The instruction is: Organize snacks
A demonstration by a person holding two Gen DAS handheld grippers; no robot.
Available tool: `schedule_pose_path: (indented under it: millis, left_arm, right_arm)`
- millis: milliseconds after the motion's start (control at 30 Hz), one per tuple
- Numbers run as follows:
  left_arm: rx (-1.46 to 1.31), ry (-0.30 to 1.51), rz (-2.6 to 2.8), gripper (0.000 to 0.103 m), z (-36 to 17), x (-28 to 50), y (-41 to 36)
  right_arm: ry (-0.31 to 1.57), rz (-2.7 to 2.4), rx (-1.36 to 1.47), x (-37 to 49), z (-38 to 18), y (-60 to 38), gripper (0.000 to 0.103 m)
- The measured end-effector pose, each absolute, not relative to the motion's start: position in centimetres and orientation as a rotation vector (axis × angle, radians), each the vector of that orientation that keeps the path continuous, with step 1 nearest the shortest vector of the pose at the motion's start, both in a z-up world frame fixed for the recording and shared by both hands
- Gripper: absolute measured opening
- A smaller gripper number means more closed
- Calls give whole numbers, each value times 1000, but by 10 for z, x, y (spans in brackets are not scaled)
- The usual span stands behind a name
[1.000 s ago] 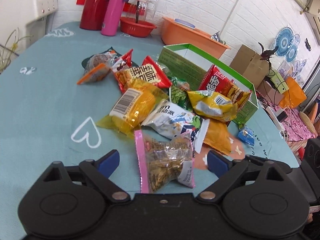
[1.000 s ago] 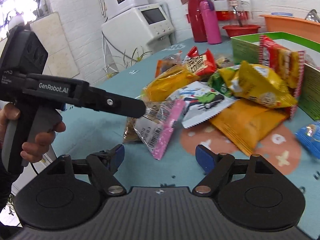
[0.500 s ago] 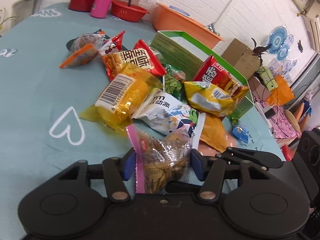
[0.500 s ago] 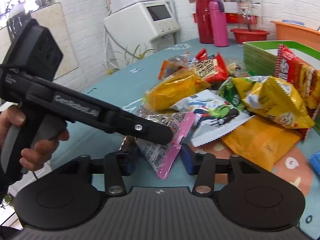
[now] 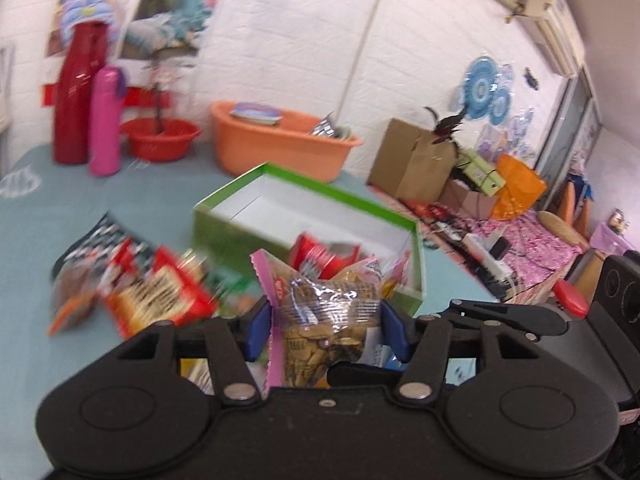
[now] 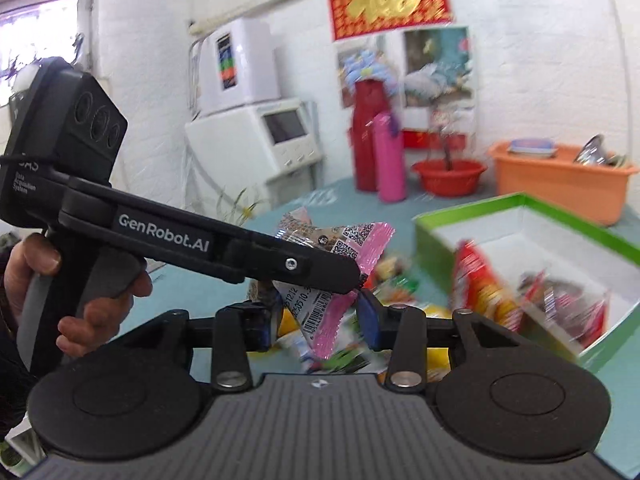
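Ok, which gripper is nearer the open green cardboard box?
Right, probably. The right gripper, fingers closing on the pink-edged clear snack packet, has the green cardboard box just off its right side; the left gripper, fingers opening slightly around the same packet, sits farther left.

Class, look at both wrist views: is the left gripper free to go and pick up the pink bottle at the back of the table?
Probably not yet. The left gripper already grips the pink-edged snack bag, jaws opening slightly; the right gripper is closing on it too. Otherwise the pink bottle stands unobstructed.
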State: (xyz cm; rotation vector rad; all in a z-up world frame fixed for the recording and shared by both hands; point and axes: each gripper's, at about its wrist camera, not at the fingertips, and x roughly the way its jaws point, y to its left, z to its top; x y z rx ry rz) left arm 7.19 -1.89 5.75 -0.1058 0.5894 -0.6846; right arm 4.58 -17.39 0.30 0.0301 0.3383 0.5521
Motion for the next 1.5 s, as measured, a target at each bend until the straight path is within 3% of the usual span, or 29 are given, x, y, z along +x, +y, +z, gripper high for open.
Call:
schedule_pose_path:
  millis: [300,767,800,833,867,900,1000,1500]
  left_arm:
    - [-90,575,-825,78,65,149,-100]
    - [-72,718,-836,82,26,243,-151]
    - [-71,727,-825,86,23,246,-152]
    - [-69,731,-805,100,21,249,-151]
    - [-71,733,-782,103,20,250,-149]
    - [-79,729,-760,103,19,251,-147]
    - [-116,697,-682,103,25,248,-132]
    - [-58,576,-608,103,67,137,-49]
  right_arm:
    - [282,388,16,86,23,-235,63]
    - [381,332,109,161,-10,-283,63]
    - [391,331,113,165,-13,-283,64]
    - [398,324,109,168,-15,-283,67]
    - [408,304,95,170,-17,-282,75]
    - [412,278,70,172,-19,-280,86]
    - [406,272,31,168,-19,-279,103]
    - [259,327,42,66,14,-252,103]
